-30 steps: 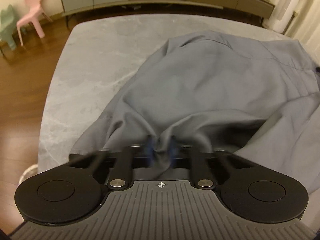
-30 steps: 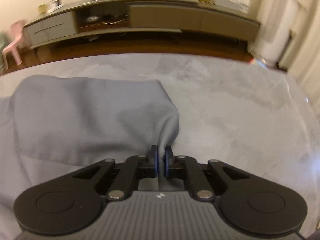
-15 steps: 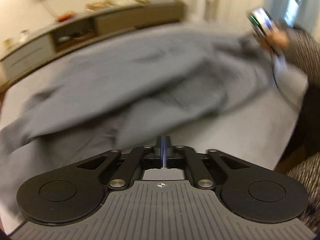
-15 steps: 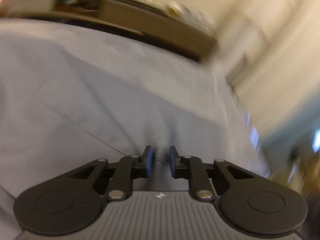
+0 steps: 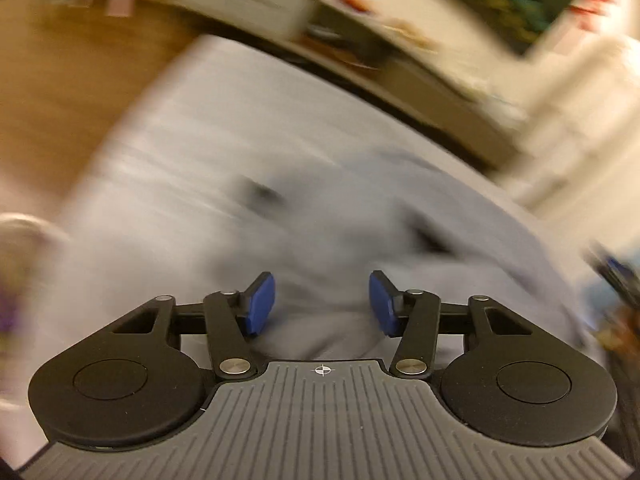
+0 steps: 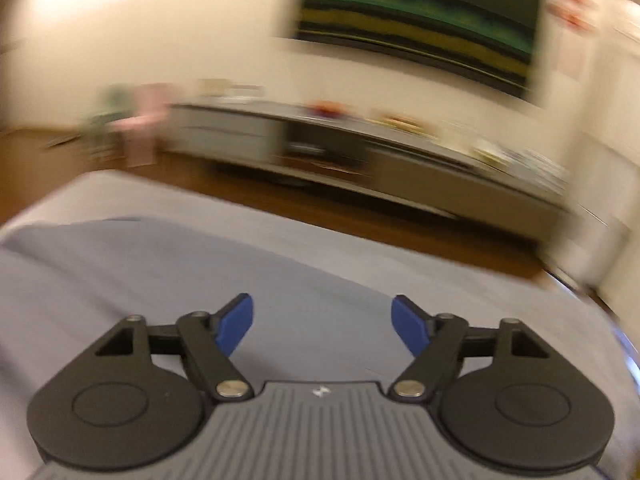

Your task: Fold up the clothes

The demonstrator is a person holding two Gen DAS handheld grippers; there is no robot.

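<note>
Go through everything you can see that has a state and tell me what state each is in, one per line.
Left tongs: opening, nothing between the pads.
Right tongs: opening wide, nothing between the pads.
Grey garment: released, lying spread on the table, not gripped.
Table: partly covered by the garment.
Cabinet: middle shelf open; details blurred.

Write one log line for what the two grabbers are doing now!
left gripper: opening, empty | right gripper: opening, empty | grey garment: on table, released

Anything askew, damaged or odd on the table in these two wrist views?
Nothing stands out. The grey garment lies rumpled on the grey table, unfolded. Both the left gripper and right gripper are opening with nothing between the pads. Heavy blur hides finer detail.
</note>
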